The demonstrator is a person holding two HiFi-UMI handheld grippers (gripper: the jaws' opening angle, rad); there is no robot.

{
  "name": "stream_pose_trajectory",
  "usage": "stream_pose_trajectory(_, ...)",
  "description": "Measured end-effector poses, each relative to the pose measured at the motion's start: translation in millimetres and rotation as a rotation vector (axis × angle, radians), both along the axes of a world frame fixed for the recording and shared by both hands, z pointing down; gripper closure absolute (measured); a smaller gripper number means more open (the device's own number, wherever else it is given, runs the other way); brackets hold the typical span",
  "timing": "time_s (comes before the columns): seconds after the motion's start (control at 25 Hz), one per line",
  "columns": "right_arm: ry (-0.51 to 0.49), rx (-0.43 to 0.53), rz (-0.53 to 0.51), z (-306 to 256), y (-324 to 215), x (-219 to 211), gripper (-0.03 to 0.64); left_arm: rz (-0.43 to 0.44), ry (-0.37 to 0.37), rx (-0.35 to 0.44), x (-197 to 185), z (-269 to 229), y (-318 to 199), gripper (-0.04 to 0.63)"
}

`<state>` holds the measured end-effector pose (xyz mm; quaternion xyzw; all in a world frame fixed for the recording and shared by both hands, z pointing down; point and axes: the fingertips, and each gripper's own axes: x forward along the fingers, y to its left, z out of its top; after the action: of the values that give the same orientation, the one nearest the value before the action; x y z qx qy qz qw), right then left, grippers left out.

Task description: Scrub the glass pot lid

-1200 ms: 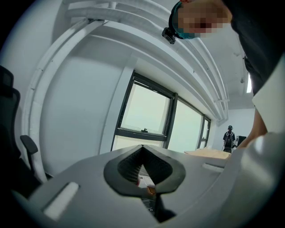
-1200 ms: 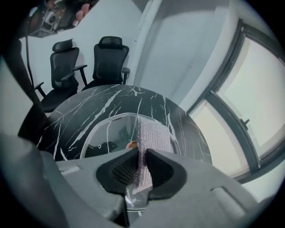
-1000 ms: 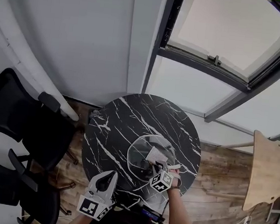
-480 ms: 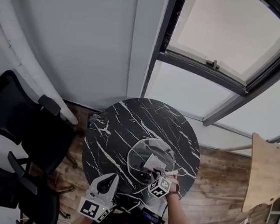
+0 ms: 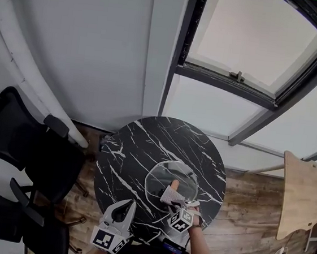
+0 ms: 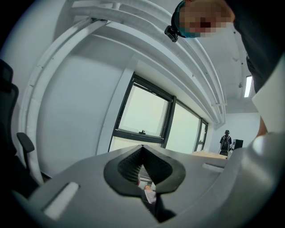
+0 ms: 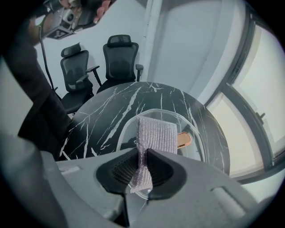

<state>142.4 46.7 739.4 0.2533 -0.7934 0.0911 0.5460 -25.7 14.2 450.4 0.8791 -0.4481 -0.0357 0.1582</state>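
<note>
while right gripper point(image 7: 143, 153) pinches scrub pad point(image 7: 156, 132) over glass lid point(image 7: 194, 129), near rim hidden

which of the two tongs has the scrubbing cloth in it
The right tongs: they are shut on the silvery mesh cloth, held over the glass lid. The left tongs are shut on nothing, clear of the lid.

The lid point(image 5: 158, 177) lies on the table point(image 5: 136, 144), toward its near right side. My right gripper point(image 5: 176, 204) is at the lid's near edge. The pad point(image 5: 169, 195) is pinched between its jaws and reaches over the lid, just before the handle point(image 5: 174, 184). My left gripper point(image 5: 128, 207) is left of it, off the lid, jaws together. Two chairs point(image 5: 16, 130) stand left of the table, with the window point(image 5: 253, 43) behind it.
</note>
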Motion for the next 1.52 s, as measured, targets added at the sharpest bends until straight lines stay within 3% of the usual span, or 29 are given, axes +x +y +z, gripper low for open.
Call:
stream_pose_trajectory(0.16,-0.077,-0.019,0.020,-15.4,16.2,-8.1,0.554,0.015,-0.006,0.002,2.7,-0.5,1.1,0.594)
stream_pose_trajectory(0.24,-0.161,0.024,0.089,-37.4,15.4,-9.3,0.554,0.024,-0.009,0.004,5.0,-2.3,1.4,0.594)
stream_pose_trajectory(0.44,-0.512,0.314,0.382,-145.9,-14.0,-1.7,0.554,0.032,-0.015,0.027,7.2,-11.9,-3.2,0.594)
stream_pose_trajectory(0.52,-0.599,0.438,0.468,-195.2,-21.6,6.5,0.554,0.034,-0.014,0.042,8.2,-19.1,-6.8,0.594)
stream_pose_trajectory(0.76,-0.808,0.715,0.555,-308.8,-15.5,16.6,0.552,0.083,-0.025,0.114,21.0,-46.6,-11.6,0.594)
stream_pose_trajectory(0.96,-0.930,0.693,0.669,-312.0,3.8,20.9,0.552,0.110,-0.019,0.132,36.3,-52.2,-7.4,0.594)
stream_pose_trajectory(1.12,-0.911,0.643,0.717,-291.0,11.6,23.0,0.554,0.155,-0.023,0.117,50.5,-41.9,3.0,0.594)
stream_pose_trajectory(1.52,-0.889,0.641,0.730,-282.8,12.8,21.4,0.555,0.169,-0.036,0.112,52.8,-35.4,-0.7,0.594)
